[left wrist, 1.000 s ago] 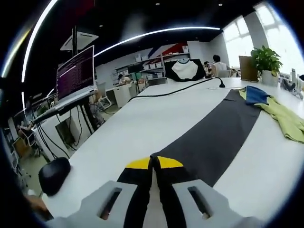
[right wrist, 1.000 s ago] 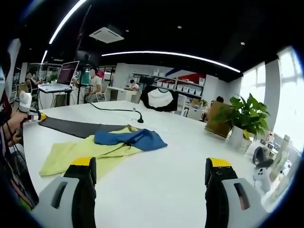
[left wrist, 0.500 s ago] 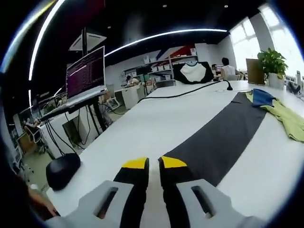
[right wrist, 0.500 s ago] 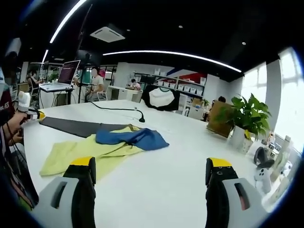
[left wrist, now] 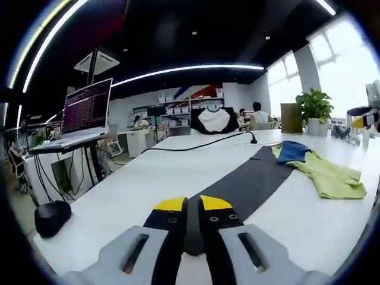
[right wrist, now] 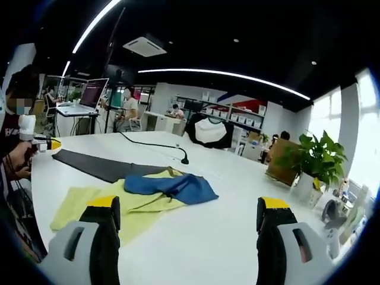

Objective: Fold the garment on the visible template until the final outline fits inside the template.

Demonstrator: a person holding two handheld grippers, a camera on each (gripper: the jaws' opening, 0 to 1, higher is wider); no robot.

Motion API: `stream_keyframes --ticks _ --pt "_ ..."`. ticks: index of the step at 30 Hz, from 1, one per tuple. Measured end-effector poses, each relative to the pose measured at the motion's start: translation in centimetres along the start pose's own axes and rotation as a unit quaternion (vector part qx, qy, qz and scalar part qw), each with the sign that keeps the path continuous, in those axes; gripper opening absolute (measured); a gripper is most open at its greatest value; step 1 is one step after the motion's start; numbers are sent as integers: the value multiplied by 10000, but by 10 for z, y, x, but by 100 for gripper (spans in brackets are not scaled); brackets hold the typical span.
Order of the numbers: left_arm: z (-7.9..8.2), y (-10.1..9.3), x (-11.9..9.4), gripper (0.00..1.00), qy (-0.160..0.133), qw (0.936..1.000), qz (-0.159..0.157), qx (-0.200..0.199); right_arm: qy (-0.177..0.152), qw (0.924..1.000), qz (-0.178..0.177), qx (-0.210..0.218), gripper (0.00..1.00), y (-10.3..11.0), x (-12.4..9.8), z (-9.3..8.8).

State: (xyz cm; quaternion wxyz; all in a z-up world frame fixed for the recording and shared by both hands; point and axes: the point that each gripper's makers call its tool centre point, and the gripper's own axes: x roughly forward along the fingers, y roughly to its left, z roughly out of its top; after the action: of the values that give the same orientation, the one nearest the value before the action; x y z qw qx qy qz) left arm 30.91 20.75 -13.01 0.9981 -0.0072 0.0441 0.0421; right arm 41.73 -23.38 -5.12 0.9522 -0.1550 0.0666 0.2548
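A long dark grey template [left wrist: 249, 181] lies on the white table [left wrist: 148, 178] and runs away from my left gripper [left wrist: 193, 206]. Its yellow-tipped jaws stand a narrow gap apart over the strip's near end, with nothing clearly gripped. At the strip's far end lies a yellow-green garment [left wrist: 325, 177] with a blue part [left wrist: 291, 150] on it. In the right gripper view the garment [right wrist: 127, 202] and its blue part [right wrist: 172, 185] lie crumpled, partly over the template [right wrist: 98, 166]. My right gripper [right wrist: 189, 205] hovers wide open beside the garment, holding nothing. A person's hand holds the left gripper [right wrist: 43, 142] at the template's far end.
A laptop on a stand [left wrist: 86, 113] and a black rounded object [left wrist: 52, 217] sit off the table's left edge. A black cable with a small microphone [left wrist: 252, 141] crosses the far table. A potted plant [right wrist: 314, 160] stands at the far right. People sit in the background.
The left gripper's jaws, shut together a second ago, have parted slightly. The left view has tilted, so more of the garment shows. The right gripper stays wide open.
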Motion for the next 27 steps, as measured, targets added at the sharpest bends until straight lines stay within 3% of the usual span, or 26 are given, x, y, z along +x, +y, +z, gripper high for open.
stream_keyframes --ticks 8,14,20,24,27 --pt "5 -29 -1 11 -162 9988 -468 25 -94 9994 248 -212 97 12 19 13" --pt "12 -38 -4 21 -330 9977 -593 -14 -61 9985 460 -307 96 25 36 14" --pt "25 -29 -5 62 -562 9981 -257 62 24 9968 714 -352 95 44 57 9" --pt "31 -24 -8 82 -637 9976 -166 -204 -16 9965 827 -153 91 52 64 10" --pt "36 -27 -10 92 -732 9969 -213 -190 -36 9959 908 -44 88 57 72 11"
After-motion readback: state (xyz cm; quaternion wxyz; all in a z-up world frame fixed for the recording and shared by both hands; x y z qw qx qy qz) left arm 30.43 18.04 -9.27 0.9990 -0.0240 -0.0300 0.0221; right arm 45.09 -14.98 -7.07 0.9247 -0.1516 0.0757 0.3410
